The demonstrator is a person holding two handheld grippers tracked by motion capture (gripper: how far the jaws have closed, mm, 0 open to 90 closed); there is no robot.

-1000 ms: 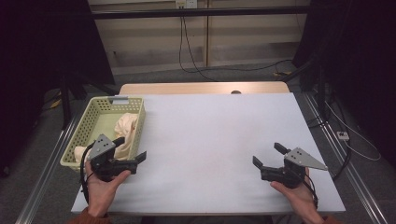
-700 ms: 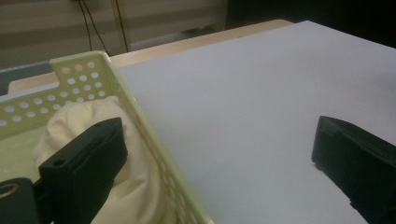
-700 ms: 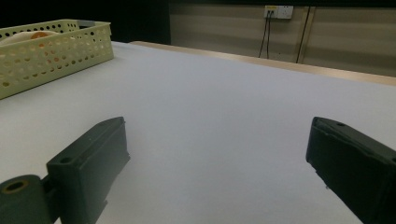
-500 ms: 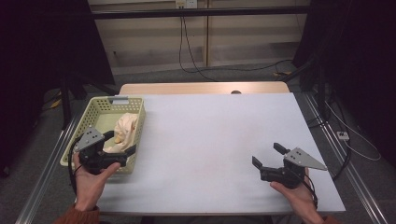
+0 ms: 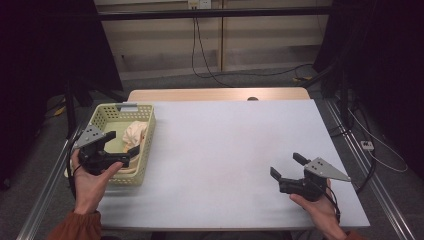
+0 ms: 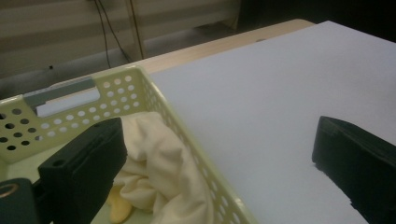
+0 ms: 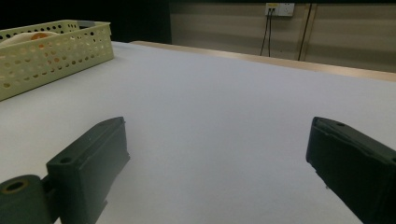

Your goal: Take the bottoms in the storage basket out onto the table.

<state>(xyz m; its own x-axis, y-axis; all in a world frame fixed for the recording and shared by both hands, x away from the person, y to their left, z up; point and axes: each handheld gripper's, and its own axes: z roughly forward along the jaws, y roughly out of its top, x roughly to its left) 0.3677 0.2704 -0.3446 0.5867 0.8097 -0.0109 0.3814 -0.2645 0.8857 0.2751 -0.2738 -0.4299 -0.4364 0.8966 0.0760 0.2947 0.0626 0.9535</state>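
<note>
1. Left gripper [image 5: 121, 142] has shifted since 0.5 s ago: it sat at the near end of the basket [image 5: 103, 114], now it's farther in, over the right-hand rim, 1 jaw inside the basket and 1 over the desk [image 5: 230, 145]. At 1 s ago it was off the basket's near right corner.
2. Right gripper [image 5: 286, 166] unchanged, low over the desk's near right area.
3. Both sets of jaws released, wide apart, nothing between them.
4. Cream cloth [image 6: 163, 172] lies bunched in the basket against its right wall, just beside the left jaw; can't tell if touching.
5. Yellowish item [image 6: 117, 210] under the cloth is mostly covered, can't ID it.
6. Cloth's long axis runs along the basket's length, toward the far edge of the desk.
</note>
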